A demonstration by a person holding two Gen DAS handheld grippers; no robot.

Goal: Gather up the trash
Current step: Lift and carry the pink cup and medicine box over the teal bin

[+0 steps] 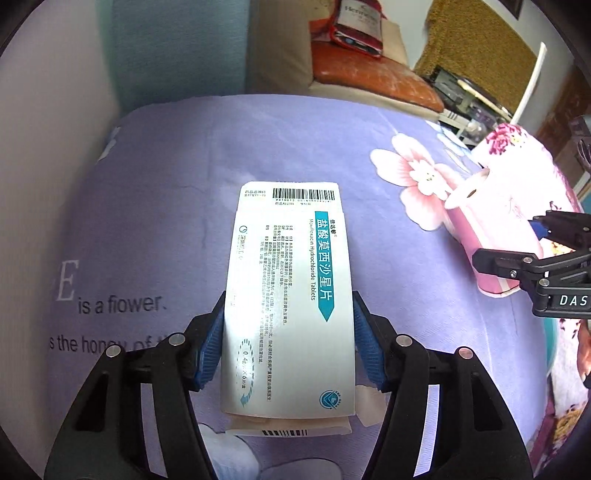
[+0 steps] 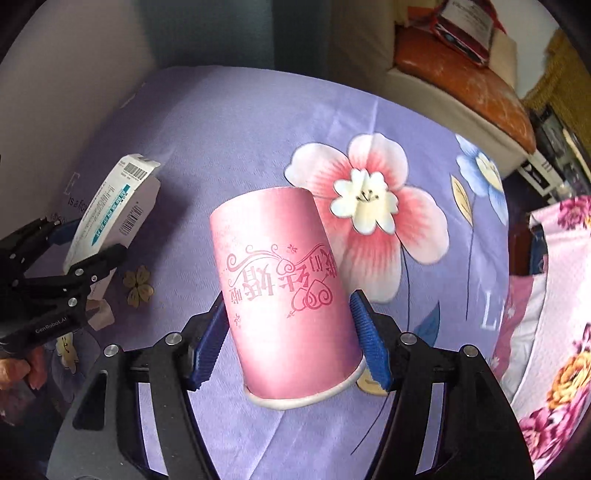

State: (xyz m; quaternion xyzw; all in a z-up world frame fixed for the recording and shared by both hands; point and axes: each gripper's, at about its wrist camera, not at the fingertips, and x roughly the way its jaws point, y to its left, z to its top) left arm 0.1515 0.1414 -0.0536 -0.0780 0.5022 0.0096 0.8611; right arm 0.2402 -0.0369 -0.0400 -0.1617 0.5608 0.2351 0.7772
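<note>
A white medicine box [image 1: 288,302] with teal print and a barcode is clamped between the blue pads of my left gripper [image 1: 289,339], held above the purple flowered bedsheet [image 1: 177,177]. The same box [image 2: 110,214] shows at the left of the right wrist view, with the left gripper [image 2: 66,254] around it. My right gripper [image 2: 290,339] is shut on a pink paper cup [image 2: 284,291], its white rim toward the camera. In the left wrist view the cup [image 1: 495,221] and the right gripper [image 1: 517,258] appear at the right edge.
A floral pink cloth or bag [image 2: 554,314] lies at the right of the bed. Beyond the bed stand an orange-topped bench [image 1: 369,77] with a red packet [image 1: 358,29], and a grey-teal wall. A hand [image 2: 18,369] shows at the lower left.
</note>
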